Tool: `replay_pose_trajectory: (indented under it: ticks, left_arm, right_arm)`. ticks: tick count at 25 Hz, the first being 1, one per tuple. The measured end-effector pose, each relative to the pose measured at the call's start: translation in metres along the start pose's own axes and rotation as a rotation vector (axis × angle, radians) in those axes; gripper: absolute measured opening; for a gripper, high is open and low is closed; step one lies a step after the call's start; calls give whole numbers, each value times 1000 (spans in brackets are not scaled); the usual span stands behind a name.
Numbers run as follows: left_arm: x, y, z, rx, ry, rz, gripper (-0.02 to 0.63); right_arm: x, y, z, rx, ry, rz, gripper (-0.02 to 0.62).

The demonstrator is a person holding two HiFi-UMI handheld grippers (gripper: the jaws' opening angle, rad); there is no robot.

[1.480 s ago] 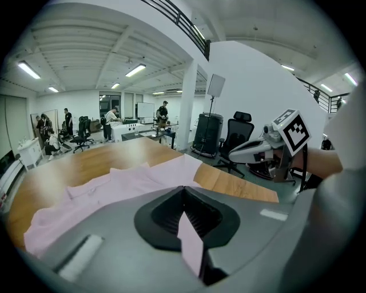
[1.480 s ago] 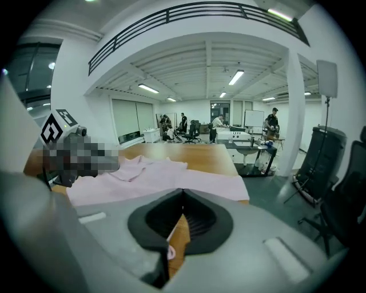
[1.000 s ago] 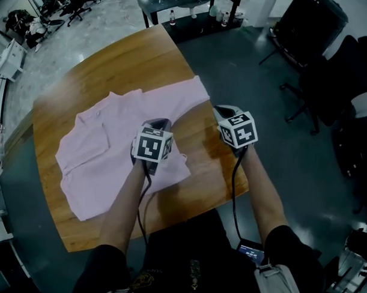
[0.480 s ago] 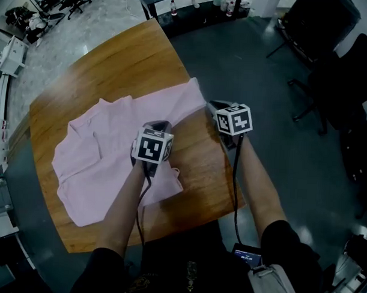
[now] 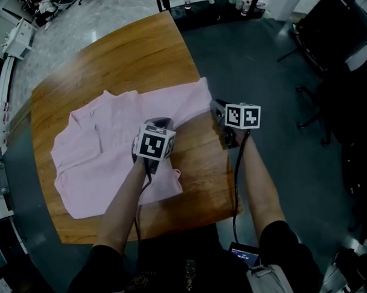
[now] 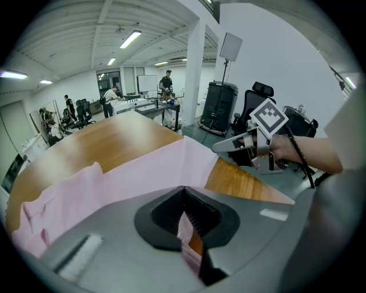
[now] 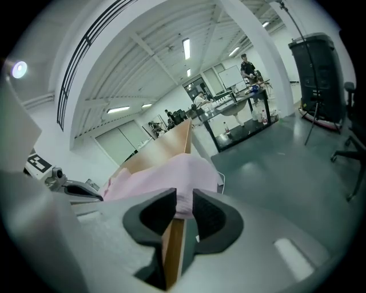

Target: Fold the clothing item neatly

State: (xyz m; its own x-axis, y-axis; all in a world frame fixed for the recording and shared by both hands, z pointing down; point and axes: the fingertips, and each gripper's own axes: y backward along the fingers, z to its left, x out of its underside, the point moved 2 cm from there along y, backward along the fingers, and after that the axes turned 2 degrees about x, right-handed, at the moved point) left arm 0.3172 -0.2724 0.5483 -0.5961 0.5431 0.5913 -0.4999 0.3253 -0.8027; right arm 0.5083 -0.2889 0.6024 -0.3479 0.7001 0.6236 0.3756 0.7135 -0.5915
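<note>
A pink shirt point(image 5: 105, 164) is spread across the wooden table point(image 5: 126, 57), with its collar toward the far left and its lower edge close to the table's near rim. The left tool point(image 6: 184, 214) is closed tight on a fold of the shirt's cloth, over the shirt's right part. The right tool point(image 7: 183, 207) is held at the table's right edge, where a corner of the shirt reaches the rim. Its jaws have just been opening and stand partly apart, with pink cloth between them but not pinched. Bare wood is seen beyond the shirt on the far side. Dark floor point(image 5: 264, 61) lies past the right edge, with office chairs point(image 5: 334, 34) well apart.
</note>
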Motion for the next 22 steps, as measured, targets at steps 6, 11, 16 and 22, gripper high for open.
replay_pose_trajectory:
  ticks: [6, 11, 16, 22]
  left_arm:
    - [3, 0, -3, 5, 11, 0, 8]
    - [9, 17, 10, -22, 31, -25, 8]
    - [15, 37, 23, -34, 49, -57, 8]
    - [19, 45, 27, -48, 63, -66, 8]
  right_arm:
    - [9, 10, 15, -68, 44, 52, 2]
    - [-4, 28, 31, -68, 87, 9, 2]
    - [-7, 30, 28, 27, 103, 7, 12]
    - [-1, 12, 17, 79, 54, 26, 124]
